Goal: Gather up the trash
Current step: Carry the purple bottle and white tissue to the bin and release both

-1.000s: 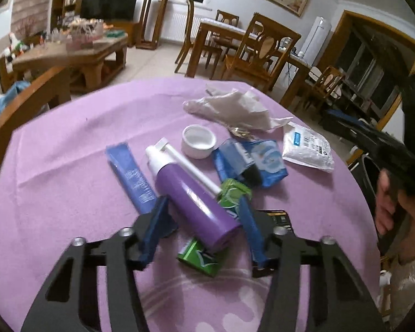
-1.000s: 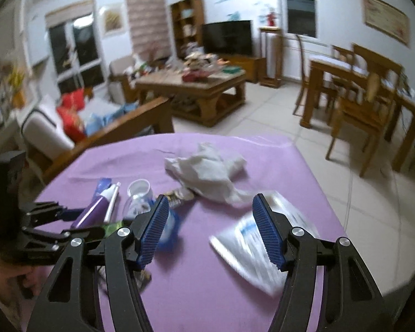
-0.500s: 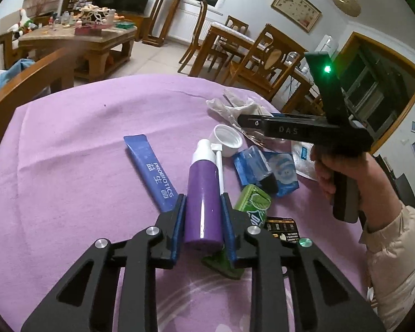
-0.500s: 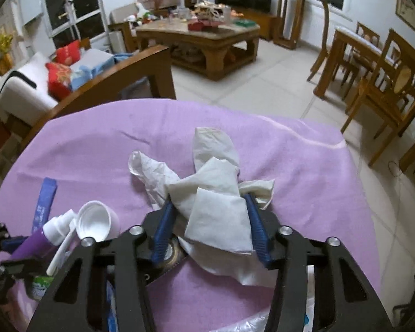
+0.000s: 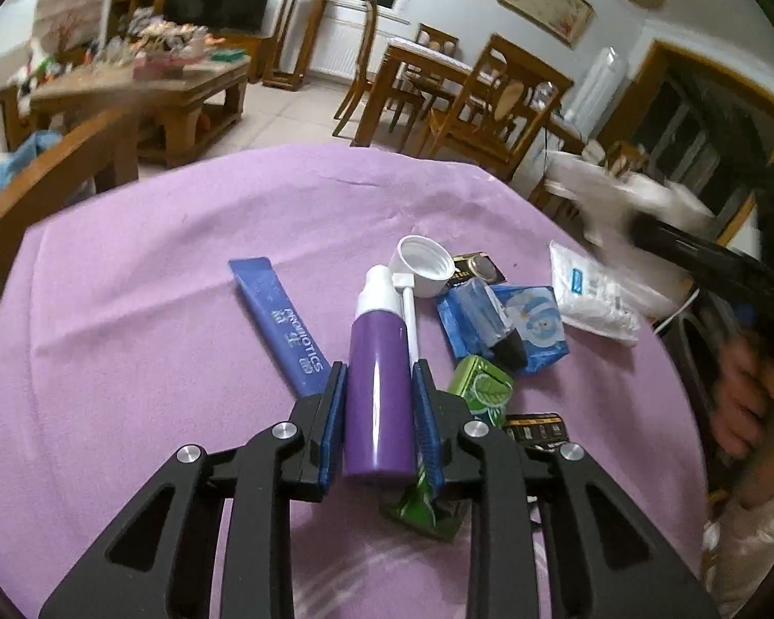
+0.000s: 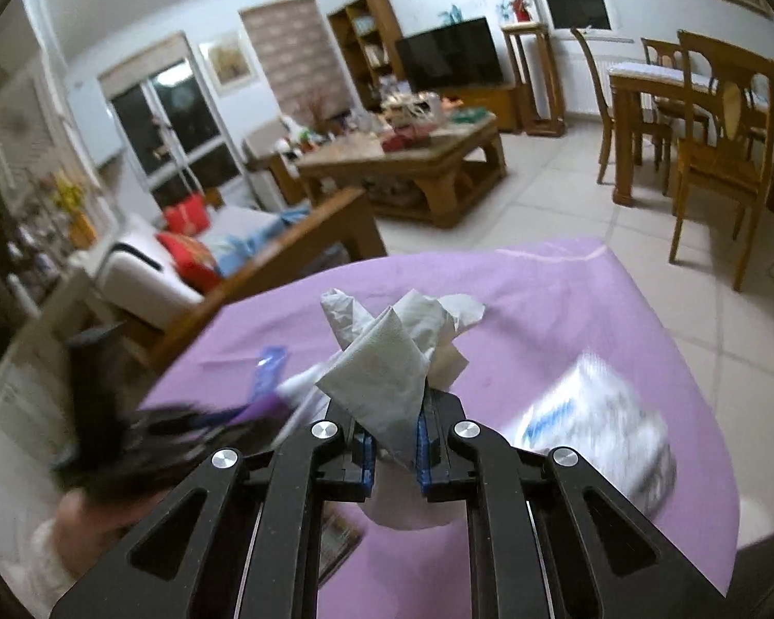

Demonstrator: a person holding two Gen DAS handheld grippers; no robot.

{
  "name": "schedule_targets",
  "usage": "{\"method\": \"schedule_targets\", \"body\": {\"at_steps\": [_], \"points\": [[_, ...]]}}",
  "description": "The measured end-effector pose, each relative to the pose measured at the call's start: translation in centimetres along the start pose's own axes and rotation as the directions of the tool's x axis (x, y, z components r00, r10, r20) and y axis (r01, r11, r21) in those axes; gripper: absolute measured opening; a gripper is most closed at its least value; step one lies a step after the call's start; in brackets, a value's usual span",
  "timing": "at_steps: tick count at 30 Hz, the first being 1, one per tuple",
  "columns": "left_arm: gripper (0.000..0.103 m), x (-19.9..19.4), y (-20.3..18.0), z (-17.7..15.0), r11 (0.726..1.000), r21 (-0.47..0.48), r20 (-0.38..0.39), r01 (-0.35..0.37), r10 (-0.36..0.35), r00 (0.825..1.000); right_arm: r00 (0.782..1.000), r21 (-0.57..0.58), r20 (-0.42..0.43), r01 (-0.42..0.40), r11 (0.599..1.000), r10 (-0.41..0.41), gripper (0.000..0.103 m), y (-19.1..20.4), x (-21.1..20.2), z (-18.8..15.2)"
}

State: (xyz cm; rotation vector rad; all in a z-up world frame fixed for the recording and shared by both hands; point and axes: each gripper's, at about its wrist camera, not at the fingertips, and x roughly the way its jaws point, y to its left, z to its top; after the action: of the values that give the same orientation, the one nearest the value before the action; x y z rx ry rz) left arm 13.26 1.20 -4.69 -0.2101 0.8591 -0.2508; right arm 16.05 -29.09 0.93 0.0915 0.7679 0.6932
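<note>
My left gripper (image 5: 377,387) is shut on a purple bottle (image 5: 379,392) with a white cap, over the purple tablecloth (image 5: 129,361). My right gripper (image 6: 393,412) is shut on a crumpled white tissue (image 6: 392,361) and holds it above the table; it shows blurred in the left wrist view (image 5: 619,196). On the cloth lie a blue sachet (image 5: 278,309), a white cap (image 5: 423,263), a blue wrapper (image 5: 511,325), a green packet (image 5: 477,392) and a white pouch (image 5: 593,294).
A small dark packet (image 5: 536,428) lies under the left gripper's right finger. A wooden chair back (image 5: 51,180) stands at the table's far left edge. A coffee table (image 6: 413,155) and dining chairs (image 6: 722,144) stand beyond on the tiled floor.
My left gripper closed on the purple bottle and holds it. My right gripper closed on the tissue and lifted it off the table, moving right.
</note>
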Motion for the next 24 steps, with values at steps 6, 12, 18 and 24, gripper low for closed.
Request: {"method": "schedule_targets", "body": {"at_steps": [6,12,18,24], "points": [[0.025,1.4,-1.5,1.0,0.991,0.127,-0.027,-0.049,0.053,0.998,0.999,0.067,0.013,-0.050,0.997,0.050,0.012,-0.5,-5.5,-4.4],[0.024,-0.2,-1.9,-0.1,0.993,0.114,0.022,-0.034,0.032,0.999,0.998,0.123,0.042,-0.058,0.991,0.053,0.012,-0.7,-8.6,-7.0],[0.024,-5.1,-3.8,-0.8,0.995,0.094,0.156,0.027,-0.042,0.987,0.990,0.136,0.125,-0.076,0.988,0.059,0.012,-0.7,-12.0,-8.0],[0.024,-8.7,-8.1,-0.3,0.987,0.111,0.266,0.115,-0.141,0.954,0.977,0.154,0.208,-0.077,0.985,0.043,0.012,-0.8,-15.8,-8.7]]}}
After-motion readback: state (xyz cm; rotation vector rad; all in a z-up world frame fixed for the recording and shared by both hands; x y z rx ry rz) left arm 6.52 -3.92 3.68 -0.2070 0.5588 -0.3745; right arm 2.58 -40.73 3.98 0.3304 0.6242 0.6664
